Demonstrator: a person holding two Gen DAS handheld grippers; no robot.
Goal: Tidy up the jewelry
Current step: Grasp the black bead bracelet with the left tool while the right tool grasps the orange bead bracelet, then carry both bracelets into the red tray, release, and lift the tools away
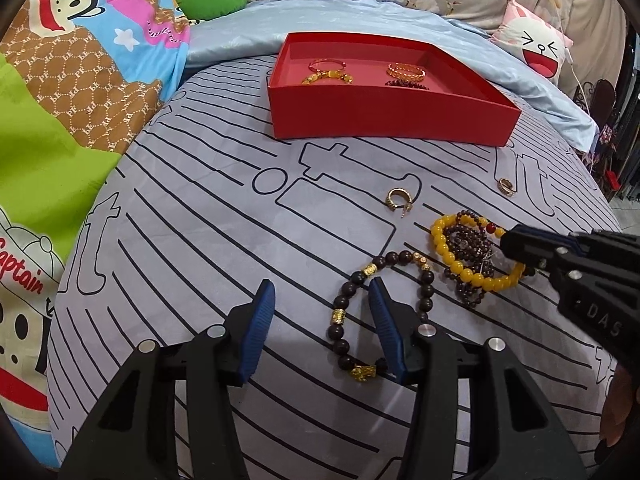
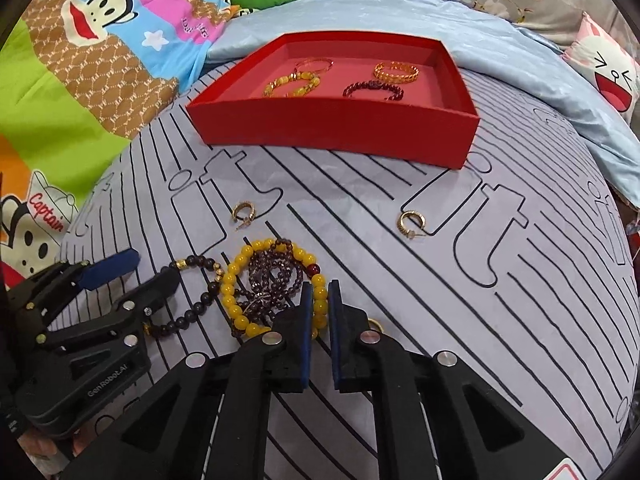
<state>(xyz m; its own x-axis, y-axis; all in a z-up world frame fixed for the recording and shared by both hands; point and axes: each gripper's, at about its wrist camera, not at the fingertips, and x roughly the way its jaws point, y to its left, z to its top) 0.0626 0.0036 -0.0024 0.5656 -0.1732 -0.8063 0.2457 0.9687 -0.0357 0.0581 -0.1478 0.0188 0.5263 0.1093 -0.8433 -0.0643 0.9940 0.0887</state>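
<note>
Right gripper [image 2: 319, 312]: fingers nearly closed, pinching the yellow bead bracelet [image 2: 236, 280] on the bed, likely bound for the red box [image 2: 340, 128]. Left gripper [image 1: 322, 324]: wide open, one finger inside the dark bead bracelet [image 1: 426, 292], holding nothing.

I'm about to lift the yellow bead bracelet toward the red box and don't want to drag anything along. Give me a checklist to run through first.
1. Right gripper straddles the yellow bead bracelet: ok, beads sit between its fingers.
2. Grip closed on the beads: cannot tell, a narrow gap shows.
3. Yellow bracelet free of the dark garnet strand: not ok, they lie tangled together.
4. Left gripper out of the way: ok, open over the dark wooden bracelet, apart from the yellow one.
5. Room in the red box: ok, bare floor beside four bracelets.
6. Earrings clear: ok.
</note>
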